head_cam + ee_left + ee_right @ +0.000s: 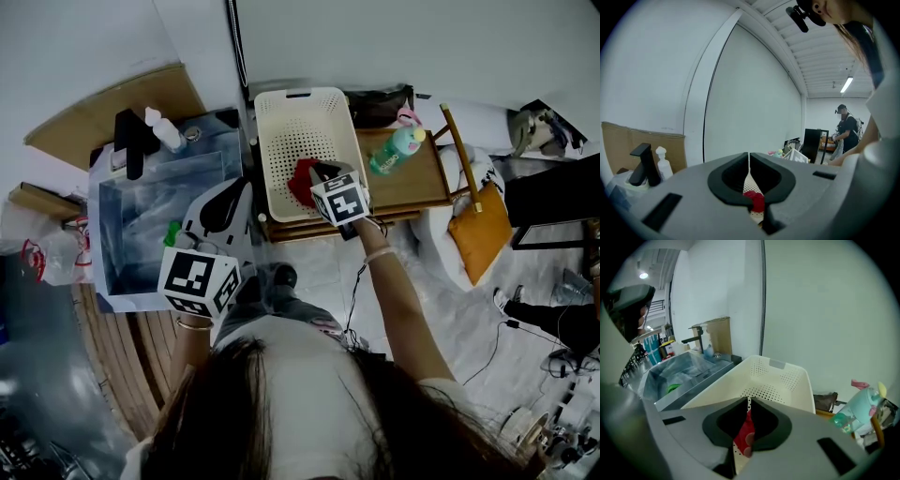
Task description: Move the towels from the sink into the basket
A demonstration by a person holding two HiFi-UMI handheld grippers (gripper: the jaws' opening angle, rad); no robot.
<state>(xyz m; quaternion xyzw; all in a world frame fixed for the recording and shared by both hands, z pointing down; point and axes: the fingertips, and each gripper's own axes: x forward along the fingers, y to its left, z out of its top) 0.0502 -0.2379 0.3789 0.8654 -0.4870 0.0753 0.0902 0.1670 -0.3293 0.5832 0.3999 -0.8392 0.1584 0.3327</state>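
The white perforated basket point(298, 94) stands on a low wooden table, to the right of the grey sink point(112, 234). My right gripper point(319, 172) reaches down into the basket, shut on a red dotted towel point(300, 183). In the right gripper view the red towel point(746, 432) sits pinched in the narrow gap of the right gripper point(749, 399), with the basket point(787, 369) beyond. A green towel point(172, 232) lies in the sink. My left gripper point(240, 186) hovers between sink and basket, shut and empty. Through the left gripper point(749, 154) a bit of red towel point(755, 200) shows.
A black faucet point(131, 141) and a white soap bottle point(167, 131) stand at the sink's far end. A green drink bottle point(398, 148) lies on the wooden table point(412, 192) to the right of the basket. An orange cushion point(478, 230) leans further right. Another person point(846, 129) stands far off.
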